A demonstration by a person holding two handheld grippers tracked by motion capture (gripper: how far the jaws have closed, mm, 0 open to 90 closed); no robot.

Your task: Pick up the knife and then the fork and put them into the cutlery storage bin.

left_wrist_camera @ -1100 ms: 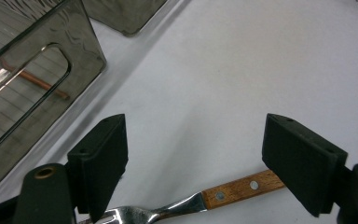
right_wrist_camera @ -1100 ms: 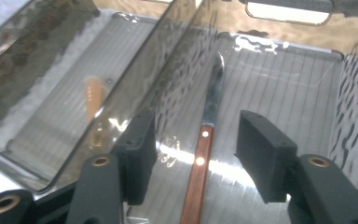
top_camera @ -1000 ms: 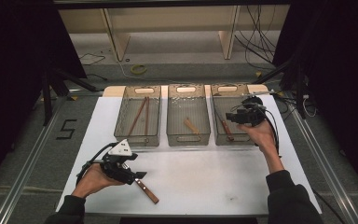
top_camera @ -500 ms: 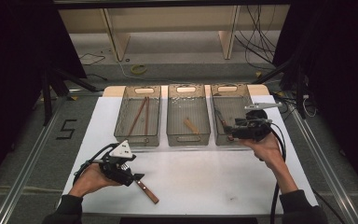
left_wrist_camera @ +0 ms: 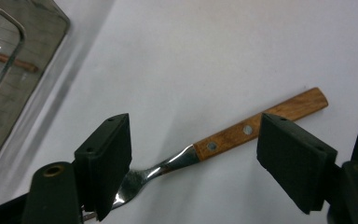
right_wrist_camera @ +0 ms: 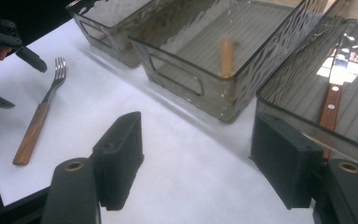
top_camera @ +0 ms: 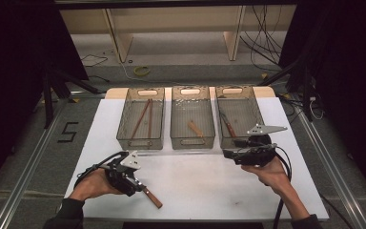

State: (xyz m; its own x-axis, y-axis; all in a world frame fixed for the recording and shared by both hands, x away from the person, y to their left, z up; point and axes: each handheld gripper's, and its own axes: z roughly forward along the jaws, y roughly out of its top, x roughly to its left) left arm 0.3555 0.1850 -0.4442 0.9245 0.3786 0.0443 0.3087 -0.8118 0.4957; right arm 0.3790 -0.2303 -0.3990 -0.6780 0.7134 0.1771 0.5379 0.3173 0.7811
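A fork [top_camera: 153, 197] with a wooden handle lies on the white table [top_camera: 205, 191] at the front left. My left gripper [top_camera: 136, 186] is low over its metal end. In the left gripper view the fork [left_wrist_camera: 242, 133] lies between the open jaws of that gripper [left_wrist_camera: 196, 135]; they have just been closing, and the pads do not press on it. My right gripper [top_camera: 231, 153] hovers in front of the right bin [top_camera: 219, 138]. Its jaws [right_wrist_camera: 196, 140] have just been opening, and nothing is between them. A wooden-handled knife [right_wrist_camera: 331, 109] lies in that bin.
Three clear bins stand in a row at the back of the table. The left bin [top_camera: 124, 136] holds two long brown sticks [top_camera: 143, 117], and the middle bin [top_camera: 192, 142] holds a short wooden piece [top_camera: 195, 129]. Black cables trail from both grippers toward the table's front edge.
My right gripper has come back from over the right bin toward the person and now hangs over the table in front of it. The left hand and the fork have stayed put.
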